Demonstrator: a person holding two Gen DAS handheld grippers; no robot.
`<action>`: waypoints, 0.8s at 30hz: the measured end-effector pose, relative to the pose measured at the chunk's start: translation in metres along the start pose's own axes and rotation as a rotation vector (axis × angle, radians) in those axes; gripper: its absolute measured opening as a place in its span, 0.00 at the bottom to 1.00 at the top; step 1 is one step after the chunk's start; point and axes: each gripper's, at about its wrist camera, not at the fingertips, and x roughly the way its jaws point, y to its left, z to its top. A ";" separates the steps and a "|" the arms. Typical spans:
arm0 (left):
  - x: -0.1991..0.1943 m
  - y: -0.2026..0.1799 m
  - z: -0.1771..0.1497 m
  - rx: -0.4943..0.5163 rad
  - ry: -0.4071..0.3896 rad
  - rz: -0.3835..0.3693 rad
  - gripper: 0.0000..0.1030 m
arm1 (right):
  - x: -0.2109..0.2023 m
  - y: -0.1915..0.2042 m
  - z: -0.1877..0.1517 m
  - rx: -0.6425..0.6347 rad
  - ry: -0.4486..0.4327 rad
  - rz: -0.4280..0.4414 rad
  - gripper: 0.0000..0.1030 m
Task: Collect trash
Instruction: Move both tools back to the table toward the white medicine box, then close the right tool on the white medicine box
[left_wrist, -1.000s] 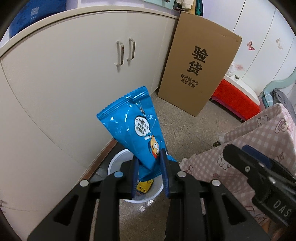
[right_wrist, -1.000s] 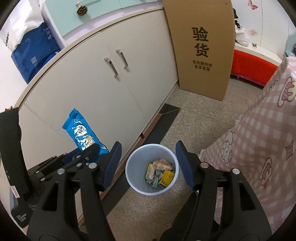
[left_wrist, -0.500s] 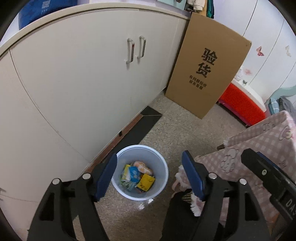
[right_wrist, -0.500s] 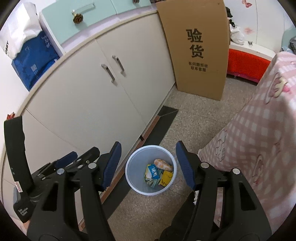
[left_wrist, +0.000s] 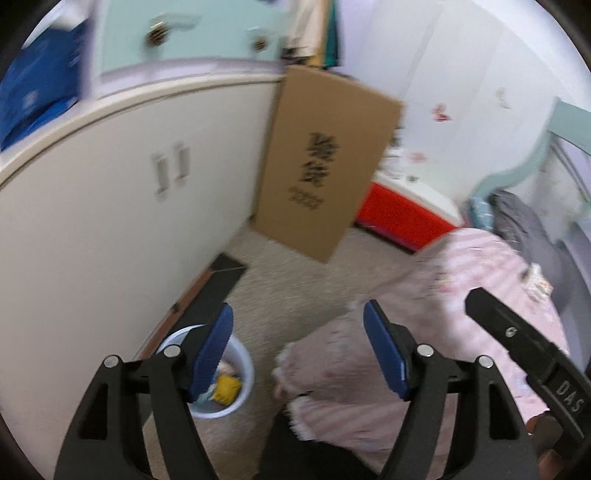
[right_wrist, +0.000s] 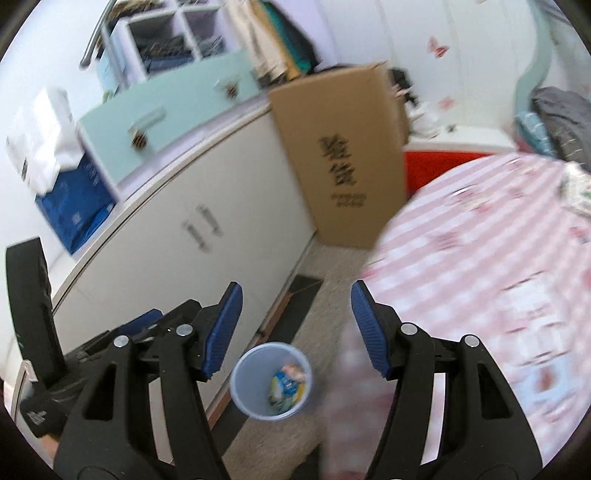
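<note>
A white waste bin (right_wrist: 251, 369) stands on the floor by the cabinet, with several snack wrappers (right_wrist: 286, 384) inside, a blue one among them. My right gripper (right_wrist: 295, 288) hangs open and empty high above it. In the left wrist view the bin (left_wrist: 243, 369) sits low and is partly hidden behind my left finger; a yellow wrapper (left_wrist: 227, 387) shows inside. My left gripper (left_wrist: 297, 310) is open, nothing between its blue pads. Each gripper's black body shows at the edge of the other's view. Both views are blurred.
A cream cabinet (left_wrist: 110, 221) with two door handles runs along the left. A tall cardboard box (left_wrist: 325, 162) leans at its end, a red box (left_wrist: 399, 214) behind. A table with a pink checked cloth (right_wrist: 480, 258) stands close on the right of the bin.
My left gripper opened and the blue wrapper it held now lies in the bin. Both grippers have lifted up and back; the bin looks smaller and lower.
</note>
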 end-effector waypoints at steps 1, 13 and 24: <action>-0.001 -0.019 0.003 0.021 -0.003 -0.033 0.70 | -0.008 -0.013 0.003 0.012 -0.015 -0.017 0.59; 0.049 -0.239 0.003 0.341 0.040 -0.270 0.77 | -0.064 -0.212 0.029 0.230 -0.094 -0.273 0.56; 0.132 -0.363 0.001 0.453 0.112 -0.338 0.77 | -0.037 -0.314 0.048 0.371 -0.049 -0.317 0.42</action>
